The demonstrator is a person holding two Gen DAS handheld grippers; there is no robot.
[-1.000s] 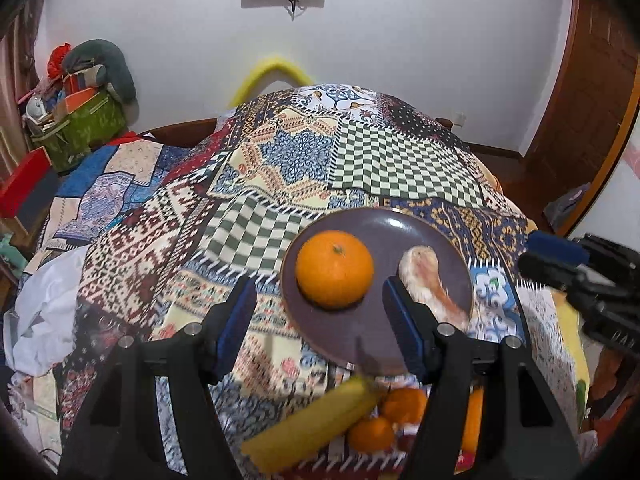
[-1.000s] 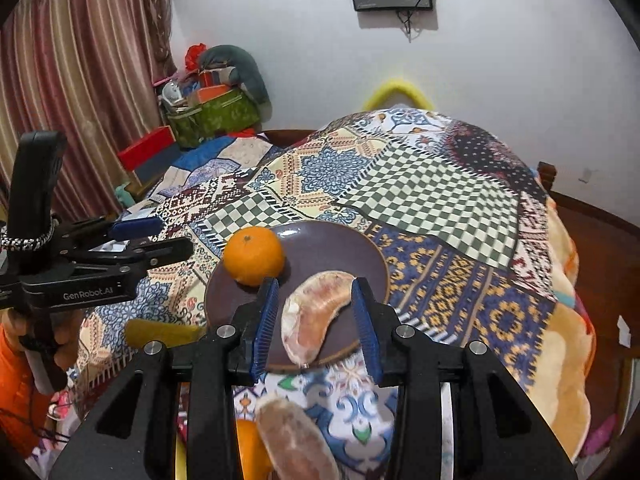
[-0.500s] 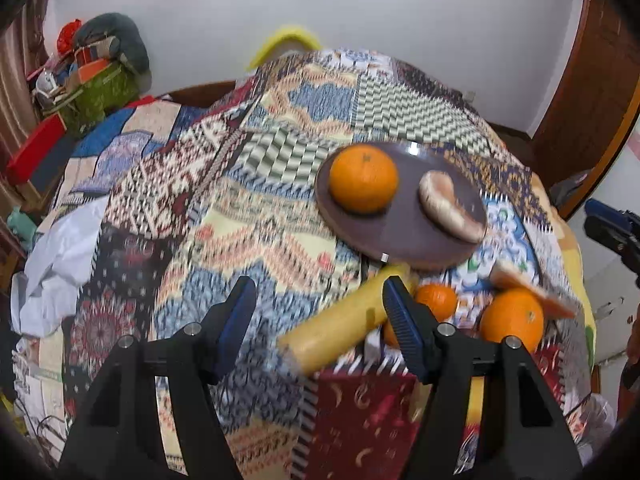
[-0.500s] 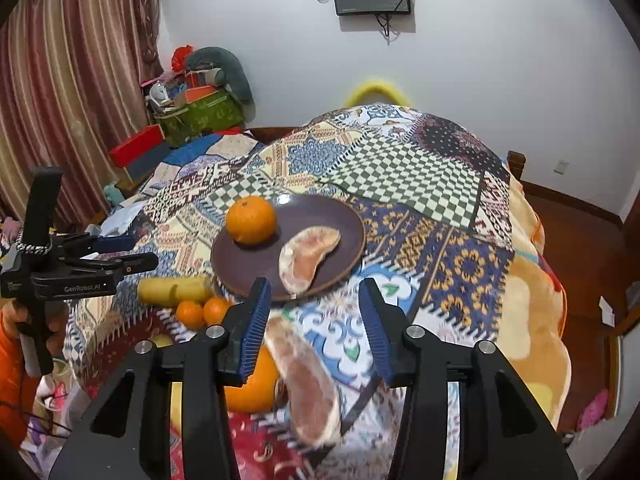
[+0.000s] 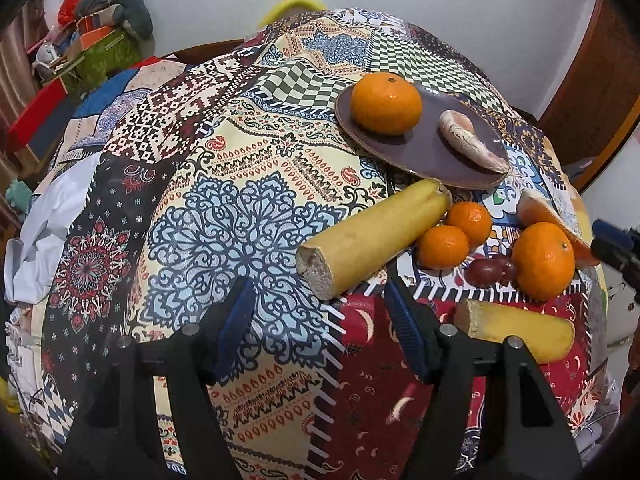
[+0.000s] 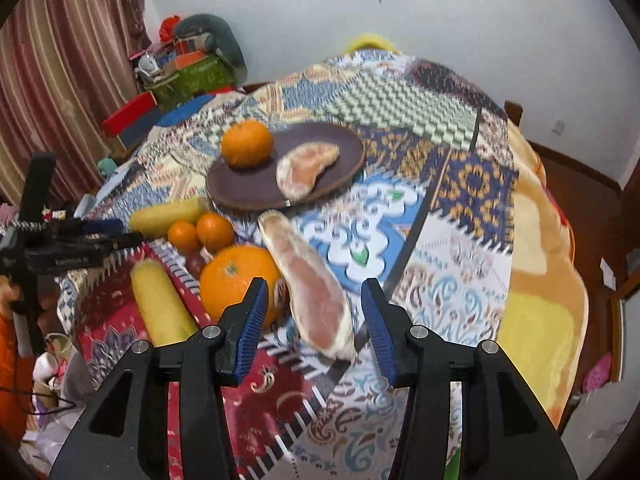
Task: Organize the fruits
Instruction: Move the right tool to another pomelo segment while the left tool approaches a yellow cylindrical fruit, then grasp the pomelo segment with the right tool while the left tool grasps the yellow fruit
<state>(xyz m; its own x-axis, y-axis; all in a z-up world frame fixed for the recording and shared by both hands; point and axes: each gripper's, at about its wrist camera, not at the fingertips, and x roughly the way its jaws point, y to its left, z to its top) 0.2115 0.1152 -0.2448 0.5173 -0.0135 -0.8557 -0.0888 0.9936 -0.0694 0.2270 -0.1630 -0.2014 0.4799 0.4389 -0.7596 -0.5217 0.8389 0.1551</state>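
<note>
A brown plate [image 5: 432, 148] [image 6: 248, 192] holds an orange [image 5: 386, 103] [image 6: 247, 148] and a pomelo wedge [image 5: 466, 140] [image 6: 306, 172]. On the patchwork cloth near the plate lie a banana piece [image 5: 372, 238] [image 6: 168, 216], two small oranges [image 5: 456, 234] [image 6: 202, 232], a big orange [image 5: 543, 260] [image 6: 238, 276], grapes [image 5: 486, 270], a second banana piece [image 5: 516, 334] [image 6: 160, 304] and another pomelo wedge [image 6: 314, 292]. My left gripper [image 5: 320, 328] is open and empty, just short of the first banana piece. My right gripper [image 6: 314, 324] is open around the near pomelo wedge.
The patterned cloth [image 5: 224, 216] covers the whole round table. Boxes and clutter [image 6: 188, 72] stand at the far left by a striped curtain [image 6: 60, 80]. A wooden floor [image 6: 580, 184] lies to the right. My left gripper also shows in the right wrist view [image 6: 116, 234].
Both grippers have pulled back from the plate toward the near table edge. The loose fruit near the edge has come into view. The right gripper's jaws now flank the near pomelo wedge.
</note>
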